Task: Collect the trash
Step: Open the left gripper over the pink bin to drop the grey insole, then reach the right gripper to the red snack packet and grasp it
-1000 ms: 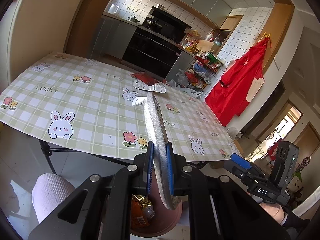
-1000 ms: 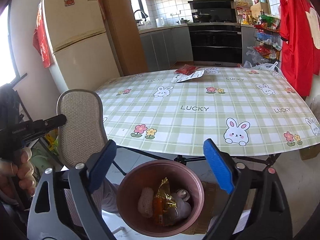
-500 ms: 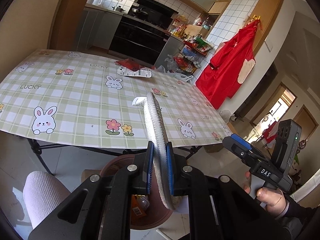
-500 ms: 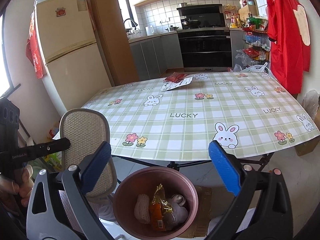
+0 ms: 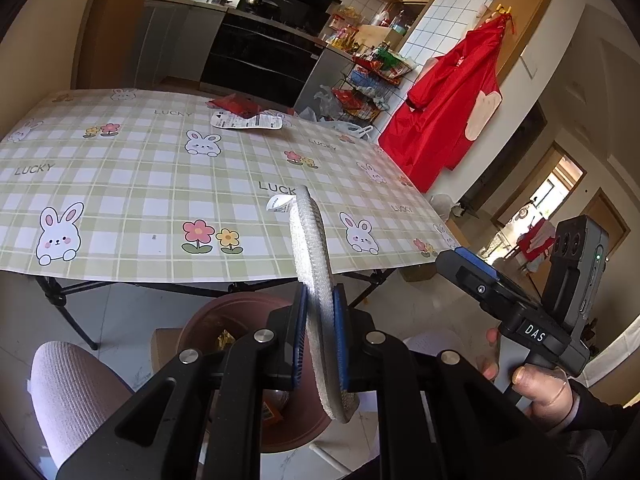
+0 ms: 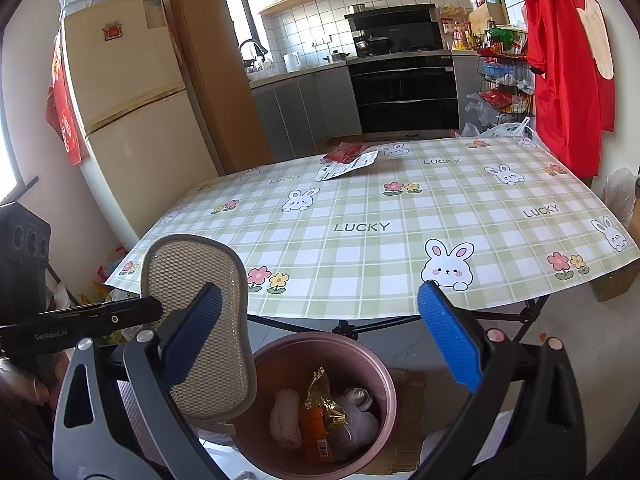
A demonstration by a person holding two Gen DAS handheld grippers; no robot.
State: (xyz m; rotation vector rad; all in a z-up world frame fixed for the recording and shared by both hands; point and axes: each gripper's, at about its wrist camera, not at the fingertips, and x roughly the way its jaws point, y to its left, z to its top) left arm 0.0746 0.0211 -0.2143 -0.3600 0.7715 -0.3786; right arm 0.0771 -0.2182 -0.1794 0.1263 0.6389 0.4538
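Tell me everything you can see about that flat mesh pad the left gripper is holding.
The mesh pad is a flat, rounded-oblong piece, grey-beige with a woven netted face and a grey rim, and a small white tag at its far end. It stands on edge, upright, clamped near its lower end between the blue-padded fingers of the left gripper, beside the pink bin, below the table's edge.

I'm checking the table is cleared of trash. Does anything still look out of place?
Yes. A white printed wrapper and a red packet still lie at the far edge of the table, while other trash already sits in the pink bin.
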